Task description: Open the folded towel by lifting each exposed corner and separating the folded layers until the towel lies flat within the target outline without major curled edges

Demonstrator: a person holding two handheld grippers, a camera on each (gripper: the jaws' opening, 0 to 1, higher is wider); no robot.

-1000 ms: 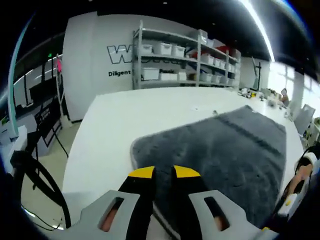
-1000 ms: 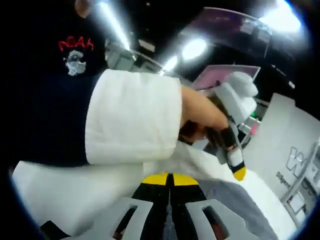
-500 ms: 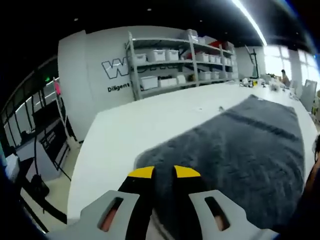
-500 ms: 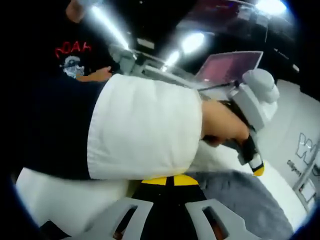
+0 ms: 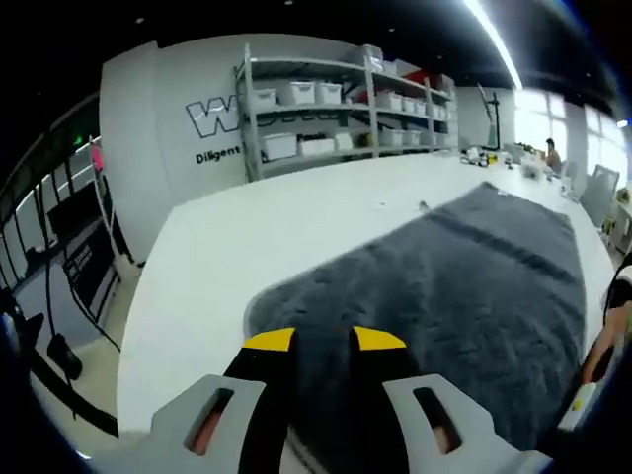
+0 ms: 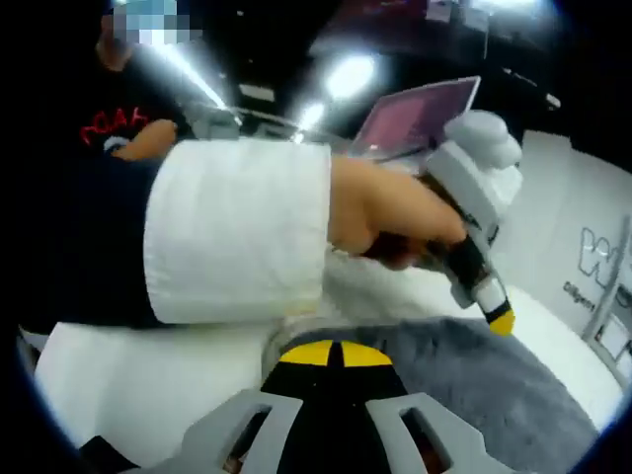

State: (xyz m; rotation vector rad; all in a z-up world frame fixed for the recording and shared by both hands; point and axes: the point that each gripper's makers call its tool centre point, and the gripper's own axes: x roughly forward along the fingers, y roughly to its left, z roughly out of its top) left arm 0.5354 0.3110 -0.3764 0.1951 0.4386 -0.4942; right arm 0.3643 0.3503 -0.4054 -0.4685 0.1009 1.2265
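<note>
Your left gripper (image 5: 323, 341) pinches the near edge of the grey towel (image 5: 444, 286): the yellow-tipped jaws stand close together with pile between them, so the corner can be drawn out rather than pushed. The towel lies spread over the white table (image 5: 247, 237), one layer as far as the left gripper view shows; no target outline is visible, so you cannot judge its fit.

In the right gripper view, your right gripper (image 6: 338, 354) has its jaws pressed together at the towel's (image 6: 474, 380) neighbouring corner; whether cloth is caught between them cannot be told. Your hand (image 6: 390, 217) on the left gripper's handle crosses above, its white sleeve (image 6: 237, 242) near, presumably because both tools work the same short edge.
</note>
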